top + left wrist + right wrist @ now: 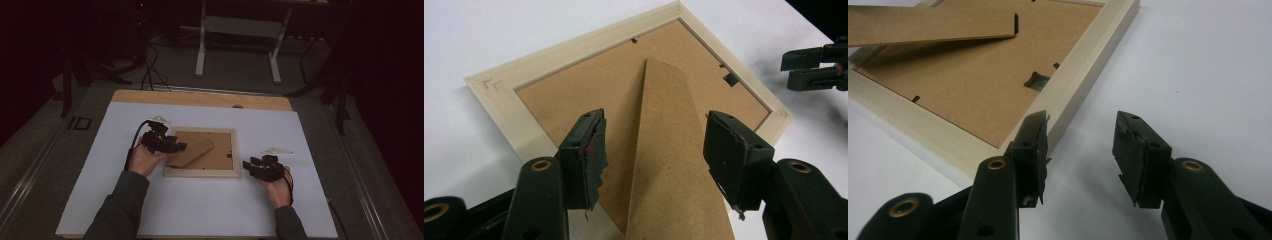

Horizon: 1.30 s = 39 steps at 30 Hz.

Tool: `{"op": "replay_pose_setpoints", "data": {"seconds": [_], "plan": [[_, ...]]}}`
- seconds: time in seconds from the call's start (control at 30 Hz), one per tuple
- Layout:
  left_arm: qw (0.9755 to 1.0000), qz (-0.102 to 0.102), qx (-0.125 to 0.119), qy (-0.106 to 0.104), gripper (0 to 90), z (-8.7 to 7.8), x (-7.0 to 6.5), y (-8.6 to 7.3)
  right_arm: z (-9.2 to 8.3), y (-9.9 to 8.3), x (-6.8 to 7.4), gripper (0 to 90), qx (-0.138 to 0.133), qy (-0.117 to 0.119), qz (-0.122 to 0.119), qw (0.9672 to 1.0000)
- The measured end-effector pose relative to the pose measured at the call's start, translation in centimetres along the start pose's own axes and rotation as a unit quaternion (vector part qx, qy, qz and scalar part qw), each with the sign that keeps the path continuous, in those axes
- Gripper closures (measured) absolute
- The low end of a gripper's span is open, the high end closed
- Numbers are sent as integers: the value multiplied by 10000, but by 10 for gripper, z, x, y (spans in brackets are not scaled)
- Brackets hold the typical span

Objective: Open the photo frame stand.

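The left hand-held gripper hangs open astride the prop leg of the picture frame, the leg running lengthwise between its jaws. The right hand-held gripper, also open and empty, sits just off the frame's corner.

This looks like a lab or recording studio rather than a home. A white-covered worktable fills the lower frame, dark curtains close off both sides, cables trail over grey carpet at upper left, and a white metal stand rises at top centre.
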State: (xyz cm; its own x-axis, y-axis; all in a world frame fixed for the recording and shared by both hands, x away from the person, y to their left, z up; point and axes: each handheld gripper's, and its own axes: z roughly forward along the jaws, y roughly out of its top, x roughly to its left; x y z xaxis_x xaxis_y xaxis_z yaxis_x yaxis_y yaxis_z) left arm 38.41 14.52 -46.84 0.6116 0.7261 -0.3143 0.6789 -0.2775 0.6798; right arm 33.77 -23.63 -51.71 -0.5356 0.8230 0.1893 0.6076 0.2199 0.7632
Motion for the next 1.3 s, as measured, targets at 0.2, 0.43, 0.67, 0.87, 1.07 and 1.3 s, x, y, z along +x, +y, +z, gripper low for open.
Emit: {"op": "replay_pose_setpoints", "data": {"seconds": [0.2, 0.43, 0.67, 0.87, 1.07, 1.3], "plan": [[9999, -24, 113, -53, 404, 6, 3, 1, -1, 0, -1, 561, -20, 13, 18, 10000], [9995, 35, 307, -108, 402, 16, 3, 5, 0, 0, -1, 559, -18, 95, 66, 9999], [9984, 77, 495, -266, 382, 26, 5, 4, 2, 0, -1, 557, 5, 105, 64, 9999], [9971, 116, 648, -369, 374, 35, 6, 2, 1, 0, -1, 554, -7, 115, 67, 9999], [9959, 207, 747, -464, 353, 40, 3, 1, 2, 0, -2, 553, 3, 119, 78, 9999], [9945, 240, 849, -556, 351, 46, 0, 0, 2, -1, -2, 552, 16, 123, 68, 9999]]}}
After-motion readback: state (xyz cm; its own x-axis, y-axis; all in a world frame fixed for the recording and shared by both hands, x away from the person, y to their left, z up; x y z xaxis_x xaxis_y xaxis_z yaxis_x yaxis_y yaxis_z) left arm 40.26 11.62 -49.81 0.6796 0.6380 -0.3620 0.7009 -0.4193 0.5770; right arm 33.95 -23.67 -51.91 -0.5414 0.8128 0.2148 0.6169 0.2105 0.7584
